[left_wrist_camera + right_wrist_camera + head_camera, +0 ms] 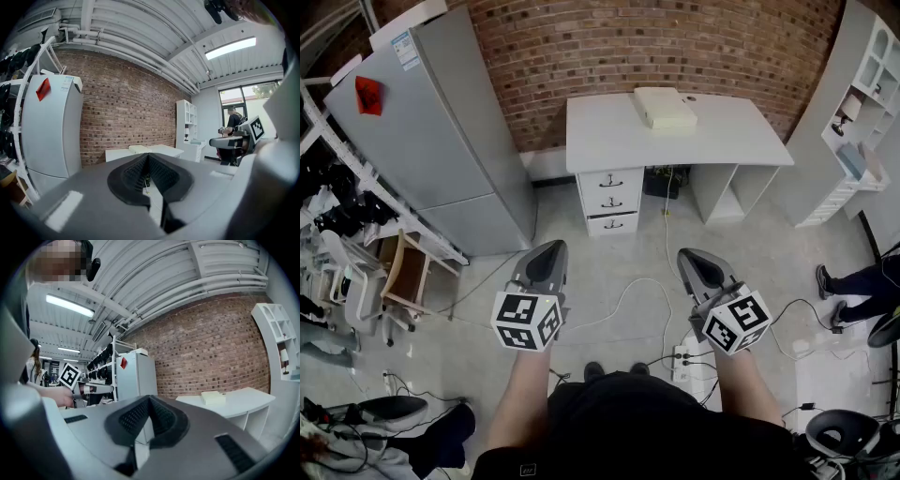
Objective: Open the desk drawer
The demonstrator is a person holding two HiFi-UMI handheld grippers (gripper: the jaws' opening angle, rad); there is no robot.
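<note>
The desk (722,141) is white, the brick wall (675,47) red-brown (fridge (441,131) grey).

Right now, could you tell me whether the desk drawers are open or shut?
Shut: all three drawer fronts sit flush in their stack under the desk.

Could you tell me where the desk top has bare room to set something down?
The desk top is bare left of the cream box and right of it, and along the front edge above the drawers. The floor is more crowded: cables and a power strip.
</note>
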